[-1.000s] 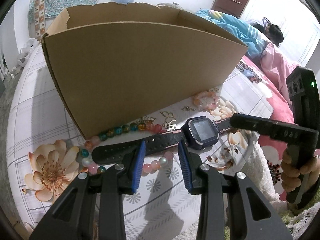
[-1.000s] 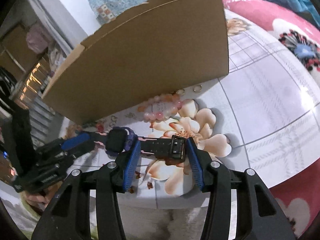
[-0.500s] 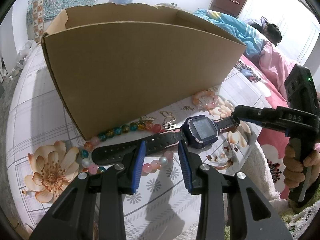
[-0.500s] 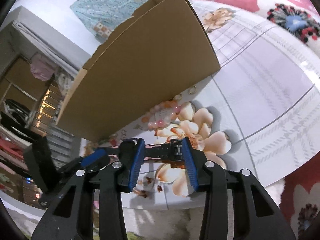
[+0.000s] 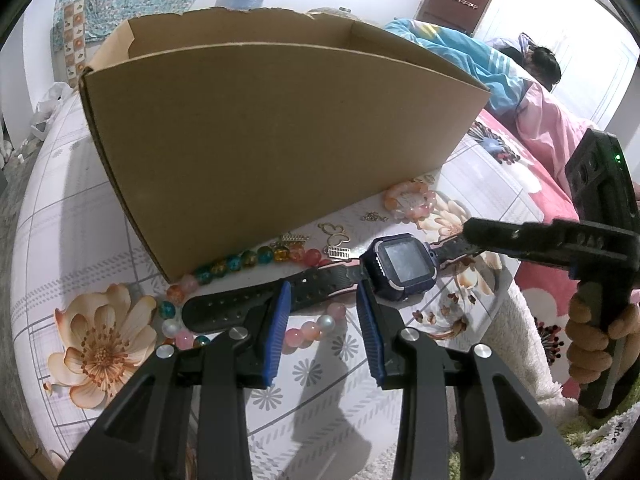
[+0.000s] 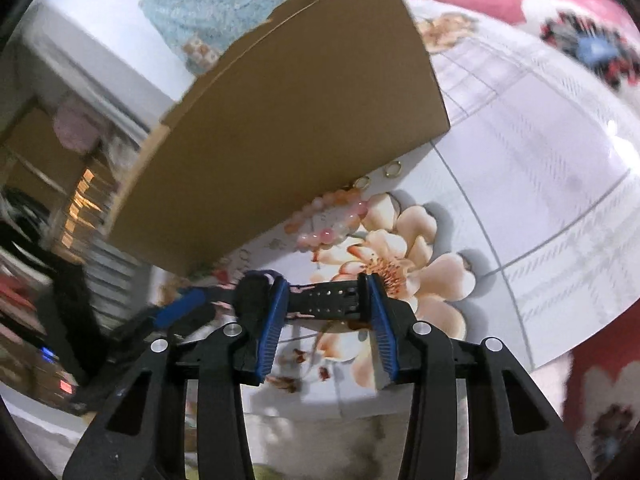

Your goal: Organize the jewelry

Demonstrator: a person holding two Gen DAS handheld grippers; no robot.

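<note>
A dark blue watch [image 5: 400, 264] with a black strap [image 5: 236, 304] lies on the flowered cloth in front of a cardboard box [image 5: 280, 140]. My left gripper [image 5: 322, 292] stands open over the long strap half. The strap runs crosswise behind both blue pads, and the watch face sits just right of them. My right gripper [image 6: 324, 292] is open over the buckle half of the strap [image 6: 320, 300]. The buckle [image 6: 361, 284] sits against the right-hand pad and the watch body [image 6: 250, 296] is left of the other finger. From the left wrist, the right gripper [image 5: 474, 234] shows side-on.
A multicoloured bead bracelet [image 5: 240, 262] curls under the strap. A pink bead bracelet [image 5: 408, 200], a butterfly charm [image 5: 334, 232] and gold rings [image 6: 394, 168] lie along the box's front wall. The table edge is close on the right. A hand [image 5: 592, 332] grips the right tool. A person [image 5: 540, 60] lies on a bed behind.
The right gripper's jaws have narrowed a little around the buckle end and its wrist has rolled, so the box looks more tilted. The left gripper and the watch have stayed put.
</note>
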